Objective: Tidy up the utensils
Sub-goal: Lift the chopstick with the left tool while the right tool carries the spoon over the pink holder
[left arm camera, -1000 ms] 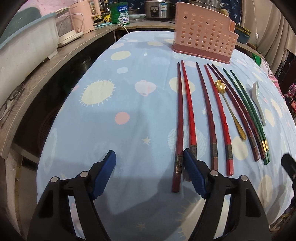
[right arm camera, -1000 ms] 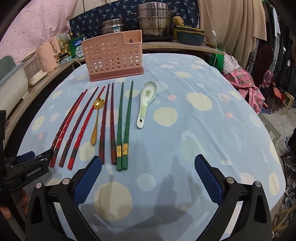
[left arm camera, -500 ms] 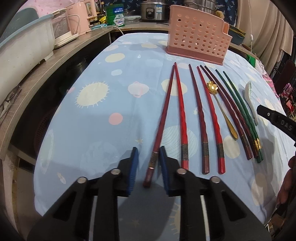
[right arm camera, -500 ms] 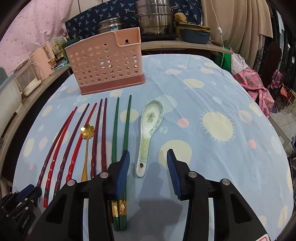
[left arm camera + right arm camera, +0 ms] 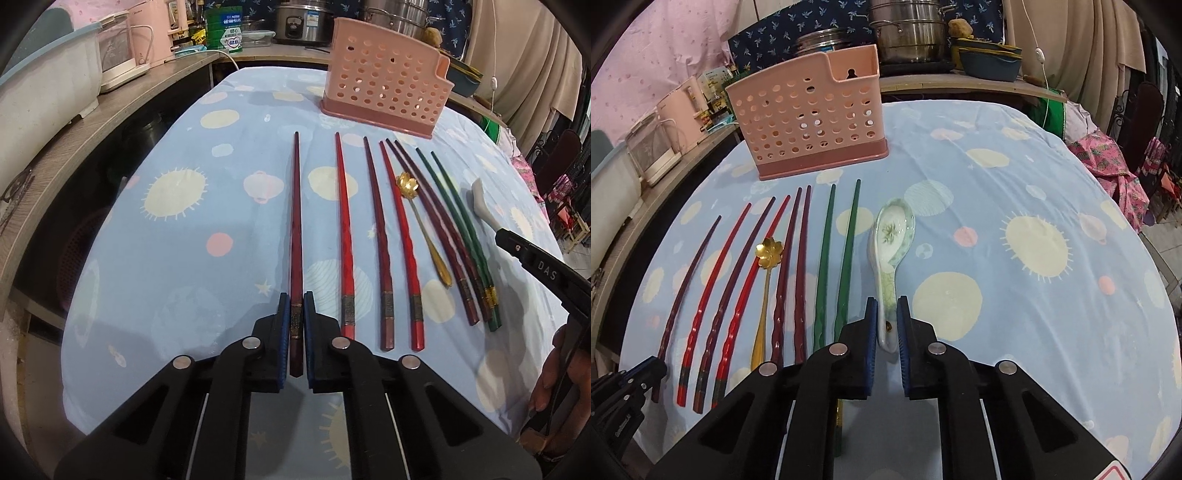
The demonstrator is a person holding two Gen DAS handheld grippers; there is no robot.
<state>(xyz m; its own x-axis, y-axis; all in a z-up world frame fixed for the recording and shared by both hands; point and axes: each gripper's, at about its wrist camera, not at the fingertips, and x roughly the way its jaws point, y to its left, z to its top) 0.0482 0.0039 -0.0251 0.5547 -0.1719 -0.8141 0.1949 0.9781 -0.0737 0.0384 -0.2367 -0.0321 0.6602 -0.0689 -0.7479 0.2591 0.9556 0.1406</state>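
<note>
A dark red chopstick lies on the blue tablecloth, apart from the row of several red, maroon and green chopsticks. My left gripper is closing, and its blue pads press the chopstick's near end. In the right wrist view a white ceramic spoon lies to the right of the green chopsticks. My right gripper is closing too, with the spoon's handle pinched between its pads. A gold flower spoon lies among the chopsticks. The pink perforated holder stands upright behind them.
A wooden counter with pink and white appliances runs along the table's left side. Steel pots and blue dishes stand on a shelf behind the holder. Bare tablecloth spreads to the right of the spoon.
Both grippers went from wide open to closed. The left one now pinches the leftmost chopstick, which has swung away from its neighbour. The right one slid left onto the spoon's handle.
</note>
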